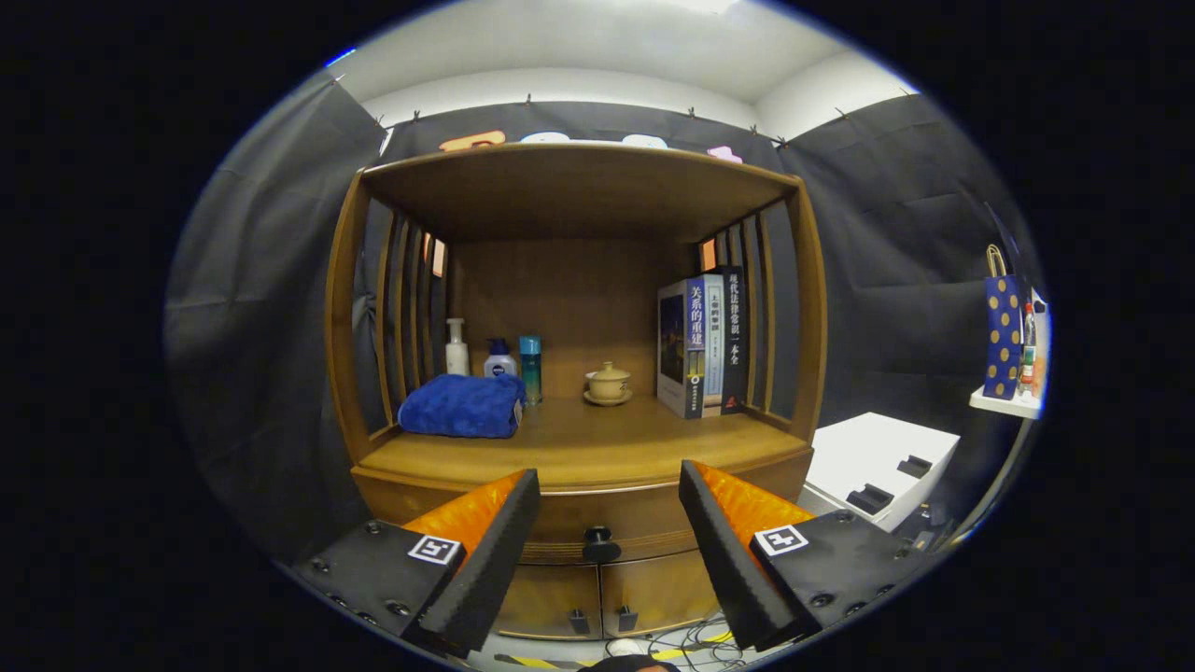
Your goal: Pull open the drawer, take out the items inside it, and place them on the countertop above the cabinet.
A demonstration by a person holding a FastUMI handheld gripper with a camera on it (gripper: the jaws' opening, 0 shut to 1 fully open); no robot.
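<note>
1. Gripper view: the gripper [609, 523] hangs in front of the wooden cabinet [579, 280], fingers [495, 551] spread wide and holding nothing.
2. The drawer [597, 527] sits closed just under the surface [579, 448], its small dark knob [600, 544] ahead, between the fingers.
3. That knob is the place to grip: rigid, round, probably a bit slick, so a square pinch looks wise.
4. The drawer should slide stiffly; its contents are hidden.
5. A blue towel [462, 406], bottles [495, 359], a lidded cup [608, 384] and books [702, 345] crowd the surface's far part, the near part bare.
</note>
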